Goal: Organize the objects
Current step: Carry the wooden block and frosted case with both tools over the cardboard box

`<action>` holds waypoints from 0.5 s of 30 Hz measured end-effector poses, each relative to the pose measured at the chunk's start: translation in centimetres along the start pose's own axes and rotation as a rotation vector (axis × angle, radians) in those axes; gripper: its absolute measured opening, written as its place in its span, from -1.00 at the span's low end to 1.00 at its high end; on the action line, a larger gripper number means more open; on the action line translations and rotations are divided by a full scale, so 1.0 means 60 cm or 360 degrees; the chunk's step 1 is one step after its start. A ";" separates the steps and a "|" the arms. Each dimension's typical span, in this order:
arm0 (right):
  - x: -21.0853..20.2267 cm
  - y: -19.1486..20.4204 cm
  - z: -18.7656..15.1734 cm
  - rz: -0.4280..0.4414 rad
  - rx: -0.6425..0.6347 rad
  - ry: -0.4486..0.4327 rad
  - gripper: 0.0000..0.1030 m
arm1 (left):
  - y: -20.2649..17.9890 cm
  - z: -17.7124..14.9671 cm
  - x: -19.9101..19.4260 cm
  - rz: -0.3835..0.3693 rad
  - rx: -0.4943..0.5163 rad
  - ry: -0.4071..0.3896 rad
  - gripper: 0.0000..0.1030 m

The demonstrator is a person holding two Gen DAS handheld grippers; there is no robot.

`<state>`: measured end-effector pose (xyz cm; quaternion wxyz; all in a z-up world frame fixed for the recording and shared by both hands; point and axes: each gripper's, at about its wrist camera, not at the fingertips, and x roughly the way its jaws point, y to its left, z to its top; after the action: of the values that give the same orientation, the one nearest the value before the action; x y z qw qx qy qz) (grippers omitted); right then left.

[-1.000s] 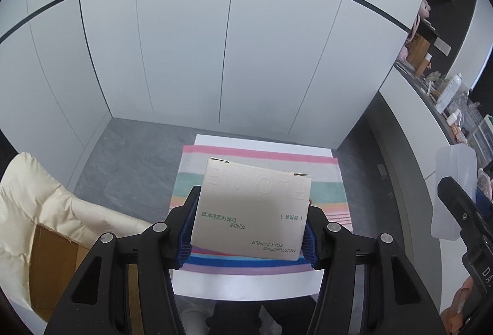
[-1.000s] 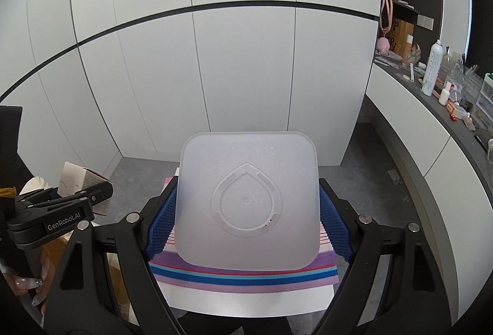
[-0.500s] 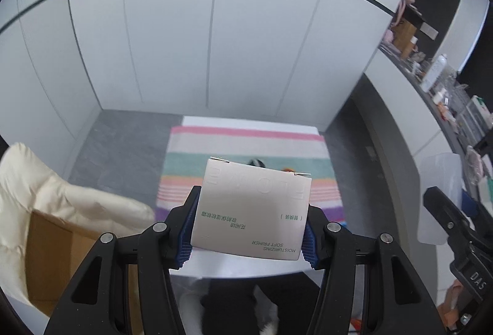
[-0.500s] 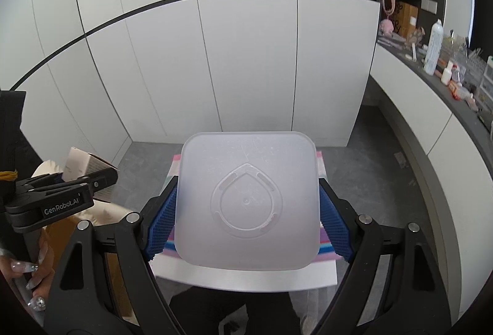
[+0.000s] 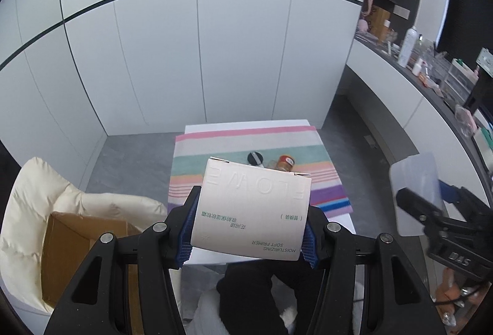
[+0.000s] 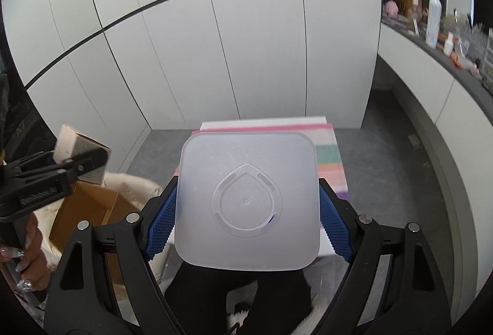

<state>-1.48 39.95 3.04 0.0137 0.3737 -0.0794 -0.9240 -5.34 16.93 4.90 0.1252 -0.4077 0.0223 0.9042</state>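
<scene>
Now the left gripper pinches the beige carton by its sides, long axis across the jaws, print upside down, above the striped mat's near edge. The right gripper clamps the frosted square container, base facing the camera.
</scene>
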 end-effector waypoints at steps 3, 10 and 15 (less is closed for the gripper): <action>-0.006 -0.008 -0.031 -0.0016 0.0014 0.0034 0.65 | -0.012 -0.027 -0.024 -0.0029 0.0047 -0.0022 0.09; -0.019 -0.026 -0.100 -0.0005 0.0040 0.0119 0.65 | -0.026 -0.102 -0.025 -0.0127 0.0053 0.0077 0.09; -0.015 -0.043 -0.152 -0.0004 0.0069 0.0220 0.65 | -0.022 -0.142 -0.004 -0.0161 0.0055 0.0170 0.09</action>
<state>5.57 41.36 -3.19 0.0098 0.4369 -0.0979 -0.8941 1.36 16.95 -0.51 0.1763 -0.4539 0.0239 0.8731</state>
